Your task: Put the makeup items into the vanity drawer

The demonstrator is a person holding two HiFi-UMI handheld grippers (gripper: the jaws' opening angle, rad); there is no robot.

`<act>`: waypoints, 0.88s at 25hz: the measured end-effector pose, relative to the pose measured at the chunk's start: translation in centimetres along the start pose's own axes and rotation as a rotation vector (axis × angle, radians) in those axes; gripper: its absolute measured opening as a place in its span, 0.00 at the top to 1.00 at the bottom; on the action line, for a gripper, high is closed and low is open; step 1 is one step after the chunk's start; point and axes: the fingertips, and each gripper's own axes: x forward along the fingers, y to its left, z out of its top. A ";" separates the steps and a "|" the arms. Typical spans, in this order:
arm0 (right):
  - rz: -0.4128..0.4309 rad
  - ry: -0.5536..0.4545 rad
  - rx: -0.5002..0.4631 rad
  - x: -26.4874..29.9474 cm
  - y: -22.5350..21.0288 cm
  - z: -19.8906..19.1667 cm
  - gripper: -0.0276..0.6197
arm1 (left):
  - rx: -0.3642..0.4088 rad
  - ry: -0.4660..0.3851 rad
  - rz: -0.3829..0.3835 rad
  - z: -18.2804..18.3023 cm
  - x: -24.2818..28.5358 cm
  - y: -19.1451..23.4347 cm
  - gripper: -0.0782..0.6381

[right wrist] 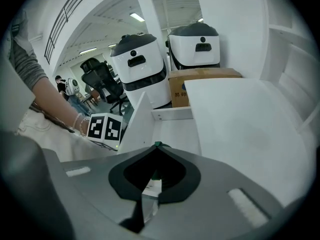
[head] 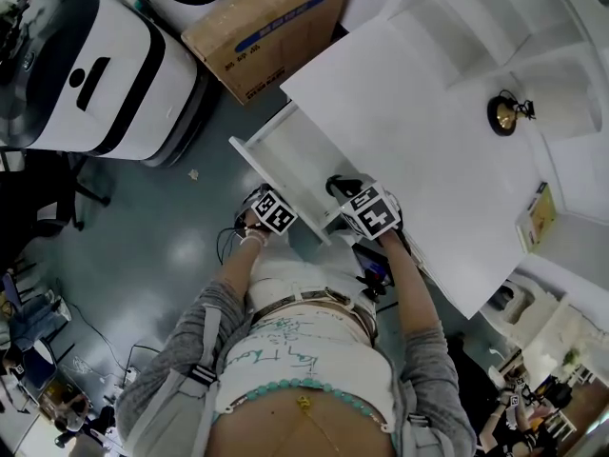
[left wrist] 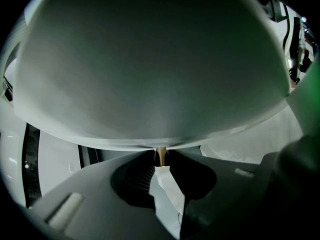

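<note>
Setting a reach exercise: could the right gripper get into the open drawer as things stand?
Probably yes. The drawer is pulled out with its top open, and the right gripper points straight into it, nothing in between.

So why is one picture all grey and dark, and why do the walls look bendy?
Left gripper view: a white panel close to the lens fills it, shaded and blurry. Right gripper view: bright, but the wide lens bends straight edges. Head view: evenly lit.
</note>
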 end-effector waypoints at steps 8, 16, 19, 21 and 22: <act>0.016 0.039 -0.014 2.6 0.0 -0.5 0.91 | -0.001 -0.001 0.003 0.0 0.1 0.0 0.76; 0.034 0.092 -0.040 4.8 0.1 -1.3 0.91 | -0.003 -0.004 0.006 0.3 0.1 -0.1 0.76; 0.042 0.113 -0.054 5.8 0.2 -1.6 0.91 | -0.004 -0.005 0.004 0.3 0.0 0.0 0.76; 0.046 0.123 -0.060 6.3 0.1 -1.7 0.91 | -0.005 -0.005 0.001 0.3 0.0 -0.1 0.76; 0.048 0.127 -0.062 6.6 0.1 -1.7 0.91 | -0.006 -0.006 0.001 0.3 0.0 0.0 0.76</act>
